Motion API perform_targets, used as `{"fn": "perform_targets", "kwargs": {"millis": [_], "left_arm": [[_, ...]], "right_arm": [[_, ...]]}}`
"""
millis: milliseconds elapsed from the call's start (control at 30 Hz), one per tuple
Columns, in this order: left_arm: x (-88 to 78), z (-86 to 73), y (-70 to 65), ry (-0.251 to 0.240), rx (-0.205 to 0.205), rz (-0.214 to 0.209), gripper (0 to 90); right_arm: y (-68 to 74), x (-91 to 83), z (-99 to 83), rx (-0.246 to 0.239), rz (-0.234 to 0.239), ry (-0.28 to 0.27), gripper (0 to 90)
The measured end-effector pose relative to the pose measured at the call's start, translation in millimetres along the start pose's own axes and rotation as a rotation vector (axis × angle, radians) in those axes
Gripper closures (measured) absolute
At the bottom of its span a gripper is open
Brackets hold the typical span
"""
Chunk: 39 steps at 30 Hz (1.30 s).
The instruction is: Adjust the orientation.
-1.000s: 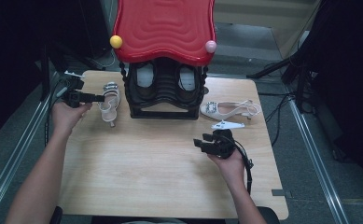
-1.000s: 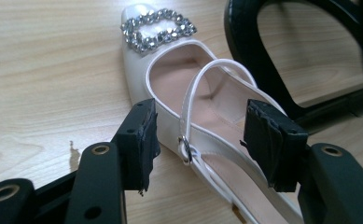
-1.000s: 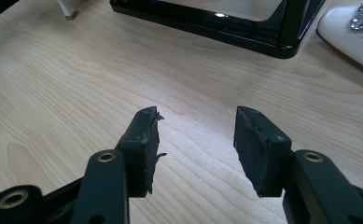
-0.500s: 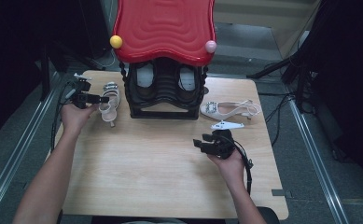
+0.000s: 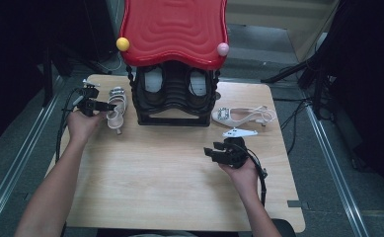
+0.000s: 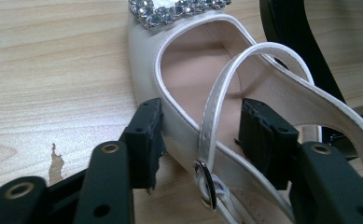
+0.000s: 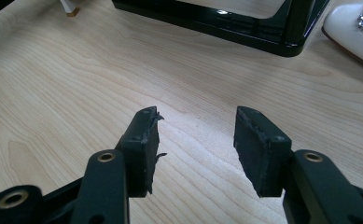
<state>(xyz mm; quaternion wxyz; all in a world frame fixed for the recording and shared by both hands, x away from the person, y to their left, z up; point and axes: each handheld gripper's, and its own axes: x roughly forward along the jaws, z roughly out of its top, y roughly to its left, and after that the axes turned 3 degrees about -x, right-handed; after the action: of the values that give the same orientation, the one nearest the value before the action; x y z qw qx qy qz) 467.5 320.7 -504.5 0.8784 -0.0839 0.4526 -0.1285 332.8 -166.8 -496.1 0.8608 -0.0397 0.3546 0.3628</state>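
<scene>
At the far left of the bench (image 5: 179,197), the left gripper (image 6: 200,135), spread, should straddle the shoe's (image 6: 188,79) side wall squarely before pinching.

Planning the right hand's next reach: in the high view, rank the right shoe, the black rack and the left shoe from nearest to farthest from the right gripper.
1. Right shoe, just beyond the right gripper.
2. Black rack, back centre.
3. Left shoe, far left, at the left gripper.
</scene>
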Motion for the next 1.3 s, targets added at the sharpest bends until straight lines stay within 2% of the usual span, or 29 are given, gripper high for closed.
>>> {"fn": "perform_targets", "kwargs": {"millis": [100,133,300,333,433,567,700,800,867,933,1033,1067,1200,1300], "left_arm": [[0.4,0.5,-0.5,0.000,-0.012,0.018,54.8],[0.8,0.4,-0.9,-0.008,-0.033,0.029,57.6],[-0.2,1.3,0.1,-0.006,-0.052,0.076,74.5],[-0.8,1.8,2.1,0.001,-0.059,0.070,79.2],[-2.4,2.3,5.1,0.009,-0.081,0.054,83.0],[-5.7,3.6,5.0,0.018,-0.084,0.038,84.2],[-13.2,5.9,4.2,-0.020,-0.100,0.031,84.3],[-19.4,7.5,5.2,-0.027,-0.107,0.021,84.2],[-24.2,8.5,6.0,-0.044,-0.135,0.006,84.2],[-29.5,10.8,7.1,-0.044,-0.138,-0.002,84.2],[-37.7,16.8,3.6,-0.052,-0.112,0.018,84.1],[-41.7,19.5,2.7,-0.048,-0.104,0.014,84.0],[-57.2,29.6,-2.3,-0.058,-0.116,-0.010,84.0],[-68.0,37.3,-7.8,-0.061,-0.102,-0.009,83.9]], "right_arm": [[0.7,-0.2,0.1,0.000,0.001,0.001,51.2],[0.9,-0.1,0.1,0.001,0.002,0.002,51.3],[1.4,0.1,0.1,-0.005,0.002,0.002,51.3],[1.4,0.0,0.1,-0.003,0.002,0.002,51.3],[0.4,0.0,0.2,-0.003,0.002,-0.002,51.3],[-0.7,-0.7,0.3,0.001,-0.002,-0.005,51.3],[-0.4,-1.2,0.4,0.000,-0.002,-0.006,51.3],[-0.6,-0.9,0.3,-0.001,-0.002,-0.006,51.3],[-0.6,-0.7,0.4,0.000,-0.003,-0.006,51.3],[-0.3,-0.8,0.4,-0.001,-0.001,-0.007,51.3],[-0.4,-1.0,0.5,0.000,-0.001,-0.008,51.3],[-0.5,-1.0,0.5,0.000,-0.001,-0.009,51.3],[-0.4,-2.0,1.2,0.000,0.001,-0.019,51.3],[-0.7,-1.2,2.8,0.003,0.008,-0.023,51.4]]}}
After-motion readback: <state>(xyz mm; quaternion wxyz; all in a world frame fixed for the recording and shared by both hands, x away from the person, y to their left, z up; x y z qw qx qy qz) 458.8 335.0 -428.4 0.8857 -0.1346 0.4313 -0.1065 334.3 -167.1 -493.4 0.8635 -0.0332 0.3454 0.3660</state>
